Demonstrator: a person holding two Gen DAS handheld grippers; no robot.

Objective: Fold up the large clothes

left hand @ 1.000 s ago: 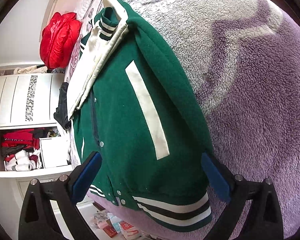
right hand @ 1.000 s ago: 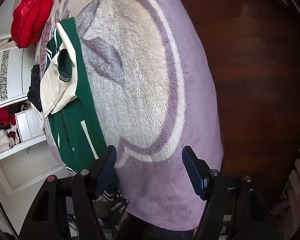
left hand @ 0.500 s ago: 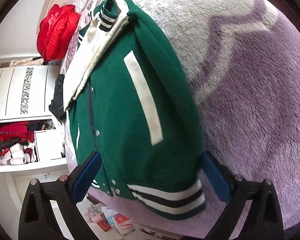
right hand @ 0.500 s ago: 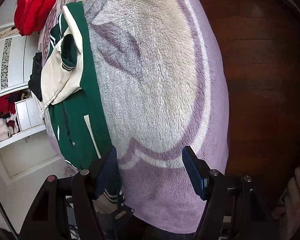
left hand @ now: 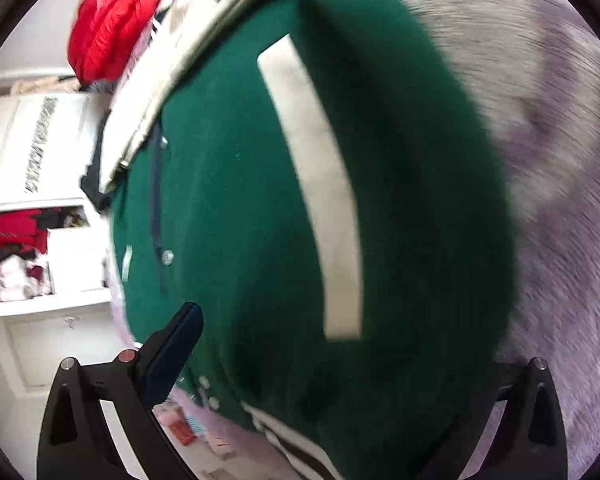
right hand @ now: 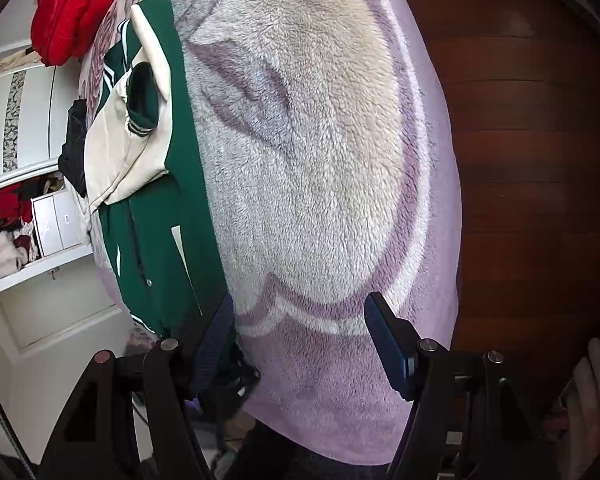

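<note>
Both your tongs are spread wide with nothing pinched. Your left tongs [left hand: 332, 376] are right down on the green jacket [left hand: 236, 208], its hem sitting between the fingers; only the blue pad on one finger [left hand: 172, 356] shows clearly, the other is lost behind the green cloth, but nothing looks clamped. Your right tongs [right hand: 300, 332] hang released over the bare purple blanket [right hand: 320, 168], just beside the jacket's near corner, with cloth under neither pad.

Further out, the jacket lies lengthwise along the blanket's edge, already narrowed, with a cream sleeve [right hand: 124, 152] folded across the chest and the striped cuff on top. The white pocket stripe [left hand: 320, 200] runs up the middle of the left view. Beyond that sits a red puffer coat [right hand: 72, 8] at the far end of the bed, and white shelves [right hand: 24, 128] stuffed with clothes off to the side.

Here's the worry, I'd say: the jacket hugs the bed edge, so a pull on one corner alone could drag it off the side. Thick fleece may also slip if you bite only the top layer, and lifting the hem fast could flip that folded sleeve loose. The left view is smeared, so judge your bite carefully.
</note>
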